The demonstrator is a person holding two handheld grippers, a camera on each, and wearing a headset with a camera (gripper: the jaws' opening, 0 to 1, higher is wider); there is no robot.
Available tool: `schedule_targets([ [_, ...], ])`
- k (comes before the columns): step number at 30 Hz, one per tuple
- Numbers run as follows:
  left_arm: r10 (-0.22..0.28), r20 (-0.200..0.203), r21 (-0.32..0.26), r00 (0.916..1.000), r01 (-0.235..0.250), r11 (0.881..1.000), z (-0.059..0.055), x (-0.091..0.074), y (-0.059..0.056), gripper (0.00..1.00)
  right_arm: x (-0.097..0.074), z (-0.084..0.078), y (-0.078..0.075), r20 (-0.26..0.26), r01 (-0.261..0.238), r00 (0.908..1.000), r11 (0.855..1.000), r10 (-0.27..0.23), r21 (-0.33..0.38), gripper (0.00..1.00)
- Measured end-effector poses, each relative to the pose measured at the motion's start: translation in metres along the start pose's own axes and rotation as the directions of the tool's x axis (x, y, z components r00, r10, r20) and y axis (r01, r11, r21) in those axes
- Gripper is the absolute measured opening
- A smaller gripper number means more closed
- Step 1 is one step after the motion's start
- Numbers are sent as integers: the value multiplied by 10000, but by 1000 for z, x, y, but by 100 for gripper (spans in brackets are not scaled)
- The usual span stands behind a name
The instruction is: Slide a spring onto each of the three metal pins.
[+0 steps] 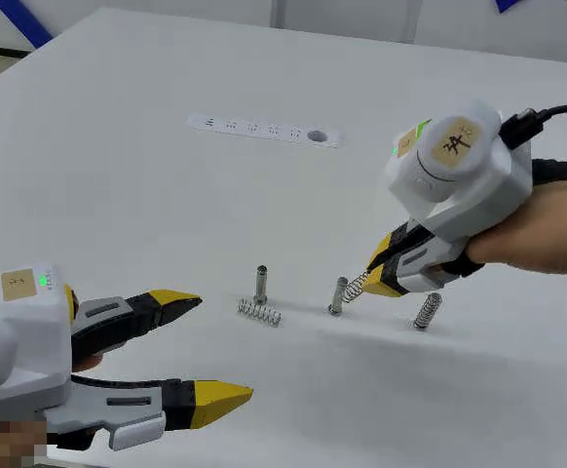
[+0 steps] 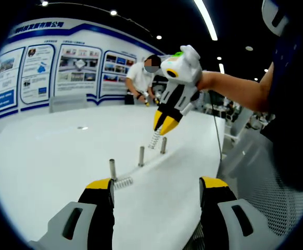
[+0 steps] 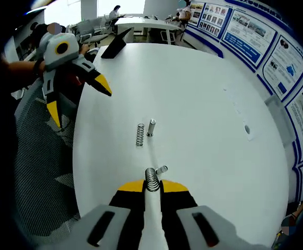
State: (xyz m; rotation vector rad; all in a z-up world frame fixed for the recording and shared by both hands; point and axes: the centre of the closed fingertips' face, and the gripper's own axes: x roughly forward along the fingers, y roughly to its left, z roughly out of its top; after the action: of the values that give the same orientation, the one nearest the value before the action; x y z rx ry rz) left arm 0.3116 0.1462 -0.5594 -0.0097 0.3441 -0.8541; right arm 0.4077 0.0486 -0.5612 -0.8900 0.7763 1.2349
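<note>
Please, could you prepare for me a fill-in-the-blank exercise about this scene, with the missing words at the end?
1. The right claw is shut on a ____.
2. The left claw is ____ and holds nothing.
3. The loose spring lies flat on the table beside a bare metal ____.
Missing words: spring; open; pin.
</note>
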Motion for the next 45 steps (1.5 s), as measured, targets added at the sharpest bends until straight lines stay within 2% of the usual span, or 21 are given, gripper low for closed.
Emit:
schedule_targets([
  [9,34,10,11,10000,-34,10000,0,-1,1,68,0,5,-11,-469,47,9989,9991,-67,-428,11],
  [16,45,23,-1,10000,-45,10000,0,-1,1,68,7,2,-19,-892,-53,9960,9975,-10,-699,12],
  [28,77,19,-37,10000,-76,10000,0,-1,1,68,15,4,-20,-1232,-379,9920,9957,272,-848,12],
  [34,116,42,-60,9999,-116,9999,0,-1,2,68,19,3,-20,-1482,-576,9880,9941,436,-916,12],
  [45,163,71,-80,9998,-162,9998,1,-1,3,68,33,6,-17,-2156,-1051,9734,9870,771,-1214,12],
])
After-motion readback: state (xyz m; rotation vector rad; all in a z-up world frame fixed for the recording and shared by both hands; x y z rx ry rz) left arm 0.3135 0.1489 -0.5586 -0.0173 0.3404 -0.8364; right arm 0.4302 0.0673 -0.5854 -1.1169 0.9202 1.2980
